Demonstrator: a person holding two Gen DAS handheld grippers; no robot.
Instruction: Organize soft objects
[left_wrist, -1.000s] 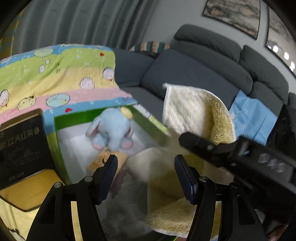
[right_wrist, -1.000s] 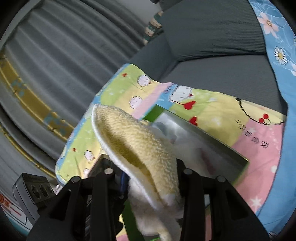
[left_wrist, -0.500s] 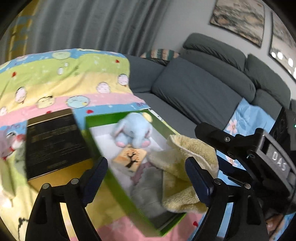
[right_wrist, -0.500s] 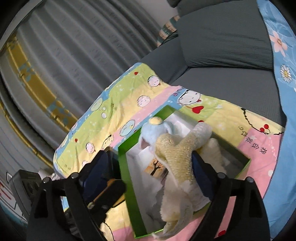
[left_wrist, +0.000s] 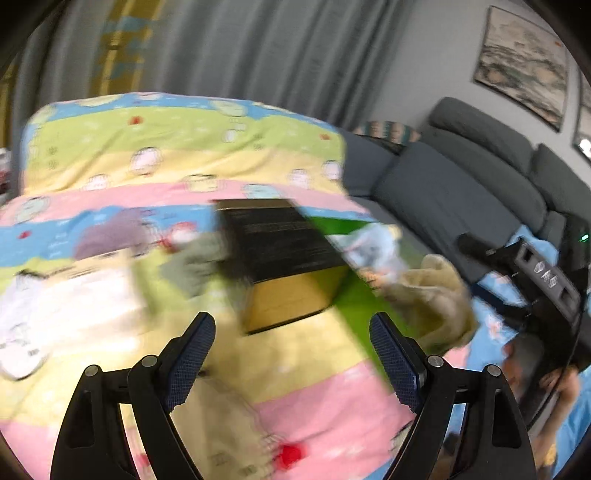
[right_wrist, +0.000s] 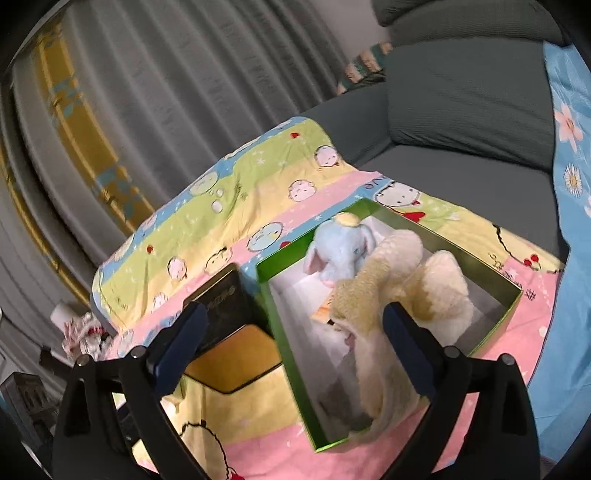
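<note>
Nearest the lens, the right gripper (right_wrist: 291, 332) is hanging with its dark-blue-padded jaws spread wide and nothing between them, and just beyond its right finger the fluffy cream-yellow fleece towel (right_wrist: 402, 295) is lying heaped inside the shallow green-walled cardboard box (right_wrist: 284, 343), one end trailing toward the box's near corner. Past the towel, a pale blue plush elephant (right_wrist: 340, 251) is sitting against the far wall of the box, and a grey soft piece is lying low in the near end, partly under the towel. The left gripper (left_wrist: 291, 343) is likewise standing fully open and empty, looking through heavy motion blur at the striped pastel cartoon blanket (left_wrist: 184, 147); ahead and left of its jaws a purplish-grey soft lump (left_wrist: 110, 232) and a pale white soft shape (left_wrist: 62, 306) seem to be lying loose on the blanket, though blur is hiding what they are. Straight beyond its jaws a black-lidded yellow box (left_wrist: 288, 266) is sitting beside the green one. Judging from this, the next pick belongs to the left side: it should be slowing until the view steadies, centring the lump between the fingers, and biting deep into the fabric rather than a loose edge. The trailing towel end may want tucking in.
</note>
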